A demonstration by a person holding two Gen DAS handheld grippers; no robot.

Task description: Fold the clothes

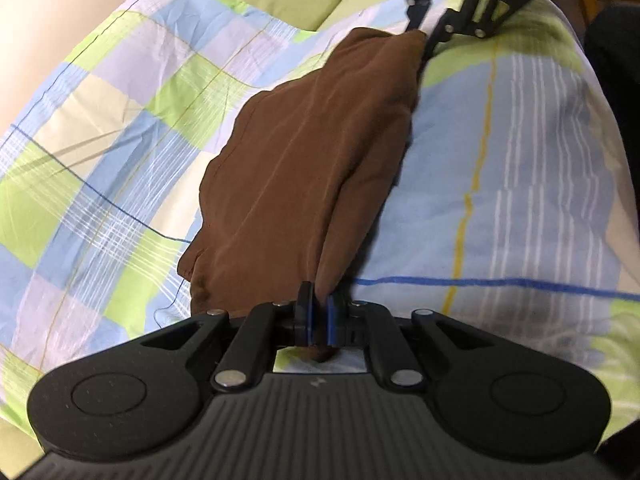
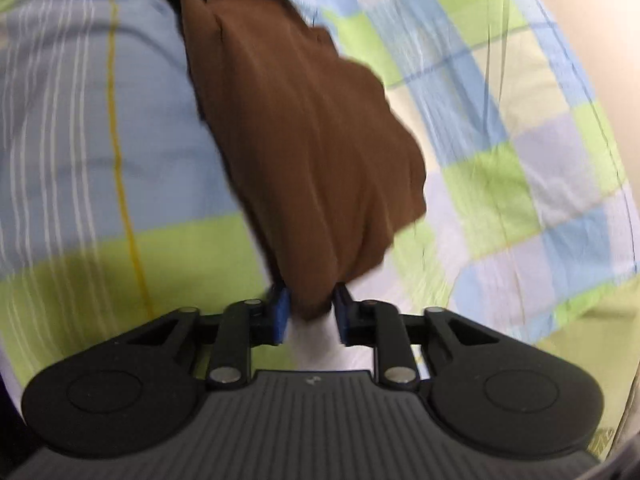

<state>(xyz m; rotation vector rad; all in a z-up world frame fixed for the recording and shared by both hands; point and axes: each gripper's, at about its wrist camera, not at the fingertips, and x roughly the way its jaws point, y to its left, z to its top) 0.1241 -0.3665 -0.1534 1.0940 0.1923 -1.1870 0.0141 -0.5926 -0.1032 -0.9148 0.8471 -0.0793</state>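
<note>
The brown garment (image 1: 312, 168) lies stretched across the checked bedsheet (image 1: 120, 152), held at both ends. The left claw (image 1: 319, 320) is clenched on its near edge; the right claw (image 2: 310, 312), at one o'clock in the left view, grips the opposite end, pads pinching bunched cloth. Keeping even tension and lowering both ends together should lay a flat fold. No containers are visible.

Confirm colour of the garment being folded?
Plain brown garment, no pattern; clearest in the left wrist view.
</note>
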